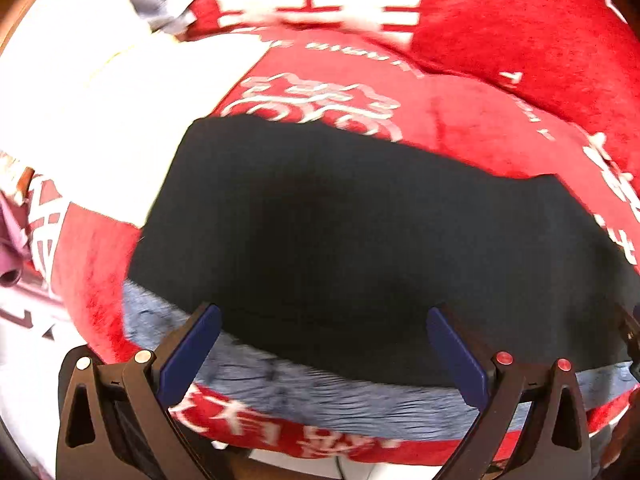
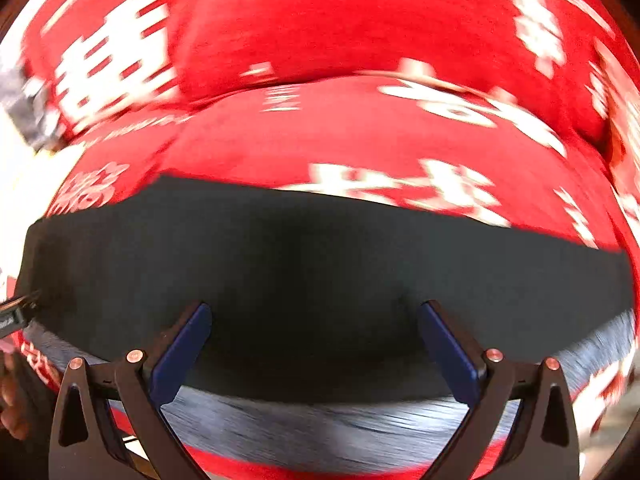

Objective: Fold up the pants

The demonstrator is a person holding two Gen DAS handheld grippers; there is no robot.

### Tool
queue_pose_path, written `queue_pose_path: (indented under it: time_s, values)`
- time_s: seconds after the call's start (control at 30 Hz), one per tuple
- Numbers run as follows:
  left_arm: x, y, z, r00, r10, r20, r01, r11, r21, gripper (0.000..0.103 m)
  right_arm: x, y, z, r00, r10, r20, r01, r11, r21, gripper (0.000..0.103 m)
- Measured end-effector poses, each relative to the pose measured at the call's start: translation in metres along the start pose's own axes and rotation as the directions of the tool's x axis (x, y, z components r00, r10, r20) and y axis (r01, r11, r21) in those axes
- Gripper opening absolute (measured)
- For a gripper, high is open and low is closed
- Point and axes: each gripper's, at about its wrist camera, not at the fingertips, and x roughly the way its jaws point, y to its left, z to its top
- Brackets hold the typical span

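Left wrist view: we see our left tongs [image 1: 322,344] spread wide, gripping nothing, with the black pants [image 1: 360,240] lying flat just ahead on the red blanket [image 1: 500,40]. Our right tongs [image 2: 314,340] gape likewise empty, the pants [image 2: 320,272] spread directly before them.
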Motion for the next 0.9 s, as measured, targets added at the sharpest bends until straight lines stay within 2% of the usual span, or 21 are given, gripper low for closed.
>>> queue_pose_path:
  time_s: [0.07,0.13,0.2,0.33,0.37,0.43,0.6,0.73,0.77,0.83,0.9]
  values:
    - [0.007,0.011,-0.007,1.000,0.023,-0.021,-0.023,1.000,-0.004,0.103,0.018,0.028,0.005,0.999,0.006,-0.032,-0.007,0.999,-0.048,0.103]
    - [0.011,0.022,-0.014,1.000,0.000,-0.027,-0.001,1.000,-0.008,0.103,0.035,0.036,0.005,0.997,-0.032,-0.063,0.028,0.997,-0.074,0.103]
    - [0.011,0.031,-0.019,1.000,-0.001,-0.026,0.001,1.000,-0.007,0.103,0.031,0.034,0.003,0.999,-0.028,-0.033,0.026,0.997,-0.073,0.103]
    - [0.014,0.047,-0.023,0.998,-0.033,-0.054,0.029,0.997,-0.065,0.103,0.024,0.001,0.004,0.996,-0.075,-0.057,0.077,0.996,0.038,0.103]
    - [0.012,0.047,-0.024,0.998,-0.034,-0.053,0.030,0.997,-0.077,0.103,0.019,-0.010,0.007,0.994,-0.093,-0.052,0.098,0.991,0.089,0.103]
    - [0.007,0.040,-0.025,0.999,-0.034,-0.039,0.031,0.998,-0.060,0.103,0.007,-0.022,0.016,0.996,-0.087,-0.017,0.089,0.984,0.156,0.103]
    - [-0.001,0.020,-0.026,1.000,-0.031,0.002,0.031,0.999,0.014,0.103,0.017,0.014,0.044,0.996,-0.085,-0.015,0.086,0.991,0.103,0.103]
    - [0.010,0.025,-0.022,0.999,-0.026,-0.028,0.026,1.000,-0.006,0.103,0.047,0.044,0.063,0.992,-0.110,-0.056,0.116,0.987,0.110,0.103]
    - [0.011,0.028,-0.022,0.999,-0.034,-0.033,0.034,0.999,-0.016,0.103,0.060,0.049,0.067,0.987,-0.136,-0.081,0.144,0.983,0.109,0.103]
    - [0.011,0.035,-0.022,0.998,-0.043,-0.037,0.042,0.999,-0.030,0.103,0.074,0.048,0.073,0.982,-0.163,-0.094,0.173,0.979,0.107,0.103]
    - [0.007,0.041,-0.022,0.998,-0.051,-0.031,0.050,0.998,-0.046,0.103,0.070,0.044,0.080,0.984,-0.163,-0.077,0.172,0.976,0.135,0.103]
